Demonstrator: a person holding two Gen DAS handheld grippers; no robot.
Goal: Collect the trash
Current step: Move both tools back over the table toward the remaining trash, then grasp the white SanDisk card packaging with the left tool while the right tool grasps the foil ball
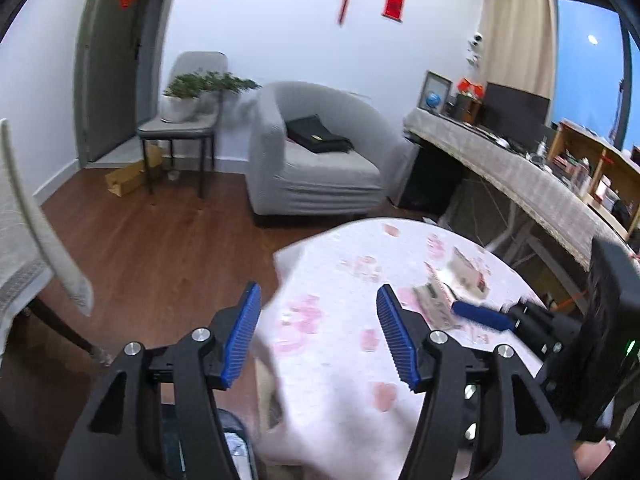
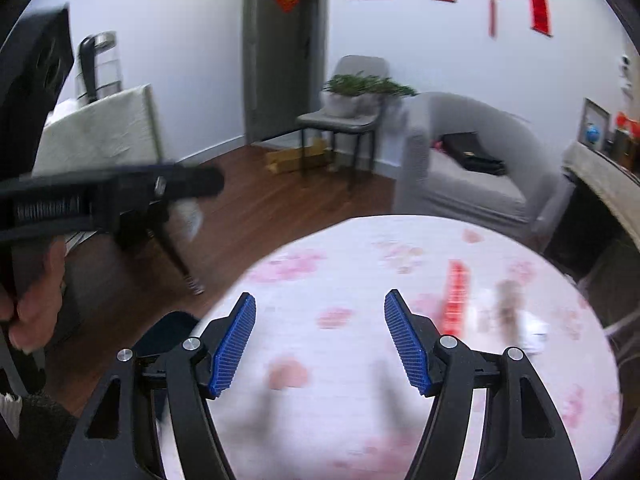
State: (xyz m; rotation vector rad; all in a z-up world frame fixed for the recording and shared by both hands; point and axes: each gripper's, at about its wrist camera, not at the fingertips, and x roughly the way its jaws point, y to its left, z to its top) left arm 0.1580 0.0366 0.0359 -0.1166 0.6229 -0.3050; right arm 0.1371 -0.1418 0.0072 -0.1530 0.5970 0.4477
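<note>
A round table [image 1: 348, 360] with a pink floral cloth is in both views, as in the right wrist view [image 2: 352, 280]. Trash lies on its right side: crumpled wrappers [image 1: 460, 276] in the left wrist view, a red wrapper [image 2: 456, 292] and blurred whitish scraps [image 2: 508, 312] in the right wrist view. My left gripper [image 1: 318, 300] is open and empty over the table's left edge. My right gripper [image 2: 320, 308] is open and empty above the table, left of the trash. The right gripper also shows in the left wrist view [image 1: 484, 316], close beside the wrappers.
A grey armchair [image 1: 312, 152] with a black bag stands behind the table. A chair with a potted plant [image 1: 184, 96] and a cardboard box [image 1: 128, 176] stand by the door. A long cluttered desk [image 1: 520, 168] runs on the right. A dark bin [image 1: 236, 448] shows below the left gripper.
</note>
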